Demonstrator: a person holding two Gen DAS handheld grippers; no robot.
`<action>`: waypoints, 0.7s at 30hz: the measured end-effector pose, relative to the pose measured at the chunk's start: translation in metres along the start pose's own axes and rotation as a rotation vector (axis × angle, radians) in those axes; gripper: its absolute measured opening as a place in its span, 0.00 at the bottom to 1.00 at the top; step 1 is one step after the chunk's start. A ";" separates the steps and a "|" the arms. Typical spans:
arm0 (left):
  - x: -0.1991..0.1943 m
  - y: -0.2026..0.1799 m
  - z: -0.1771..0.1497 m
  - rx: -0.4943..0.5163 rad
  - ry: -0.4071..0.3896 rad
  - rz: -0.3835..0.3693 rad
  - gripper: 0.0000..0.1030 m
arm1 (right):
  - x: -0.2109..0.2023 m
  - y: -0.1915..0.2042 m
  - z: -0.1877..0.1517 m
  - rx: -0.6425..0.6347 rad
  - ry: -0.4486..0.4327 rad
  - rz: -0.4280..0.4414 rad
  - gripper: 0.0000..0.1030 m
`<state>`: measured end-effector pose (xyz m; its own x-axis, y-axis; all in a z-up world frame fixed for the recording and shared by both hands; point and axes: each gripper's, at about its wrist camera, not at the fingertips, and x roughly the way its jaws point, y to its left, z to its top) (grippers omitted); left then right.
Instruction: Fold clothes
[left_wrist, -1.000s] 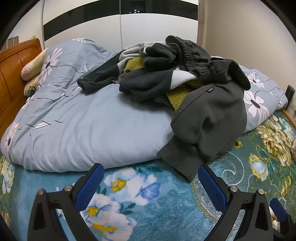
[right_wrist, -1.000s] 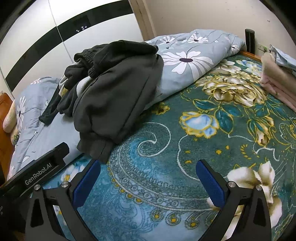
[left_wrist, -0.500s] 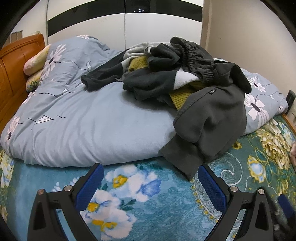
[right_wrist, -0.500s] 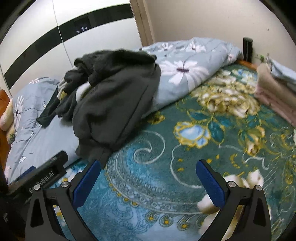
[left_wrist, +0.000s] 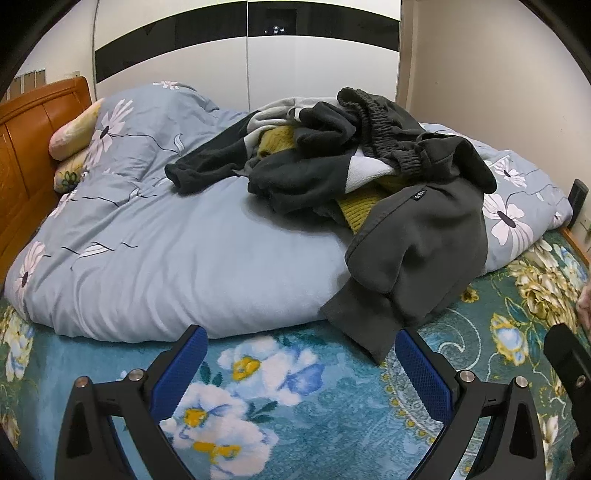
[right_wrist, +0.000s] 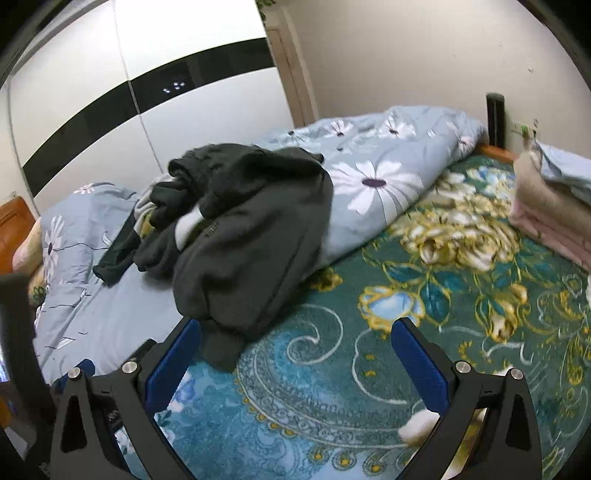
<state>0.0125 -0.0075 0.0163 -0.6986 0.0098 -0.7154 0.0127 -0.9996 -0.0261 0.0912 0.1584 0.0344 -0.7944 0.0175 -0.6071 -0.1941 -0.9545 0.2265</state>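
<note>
A heap of unfolded clothes (left_wrist: 354, 173) lies on a light blue flowered duvet (left_wrist: 177, 258): dark grey garments with a yellow knit and some white among them. One dark grey garment (left_wrist: 417, 251) hangs off the duvet's edge onto the teal floral blanket (left_wrist: 295, 406); it appears again as the grey garment (right_wrist: 251, 258) in the right wrist view. My left gripper (left_wrist: 301, 350) is open over the blanket, just short of the garment's hanging end. My right gripper (right_wrist: 295, 343) is open too, its left finger close to that same end.
Folded pink and pale blue items (right_wrist: 550, 210) sit at the blanket's far right. A wooden headboard (left_wrist: 33, 147) and pillows (left_wrist: 74, 136) lie to the left, a white and black wardrobe (left_wrist: 243, 48) behind. A dark object (right_wrist: 495, 118) stands against the wall.
Both grippers have drawn nearer to the clothes heap and tilted up a little; the dark garment's hanging end now lies closer to the fingers. Both stay open and empty.
</note>
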 end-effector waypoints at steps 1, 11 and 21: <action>0.000 0.000 0.001 -0.005 0.003 -0.002 1.00 | 0.000 0.002 0.001 -0.015 0.005 -0.008 1.00; 0.005 0.005 0.006 -0.013 0.023 -0.022 1.00 | 0.006 0.017 0.007 -0.094 0.027 -0.023 1.00; 0.020 0.004 0.010 -0.011 0.054 -0.030 1.00 | 0.028 0.012 0.006 -0.116 0.059 0.004 1.00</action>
<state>-0.0085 -0.0112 0.0088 -0.6590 0.0417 -0.7510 0.0007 -0.9984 -0.0560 0.0635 0.1493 0.0244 -0.7590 -0.0009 -0.6511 -0.1203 -0.9826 0.1416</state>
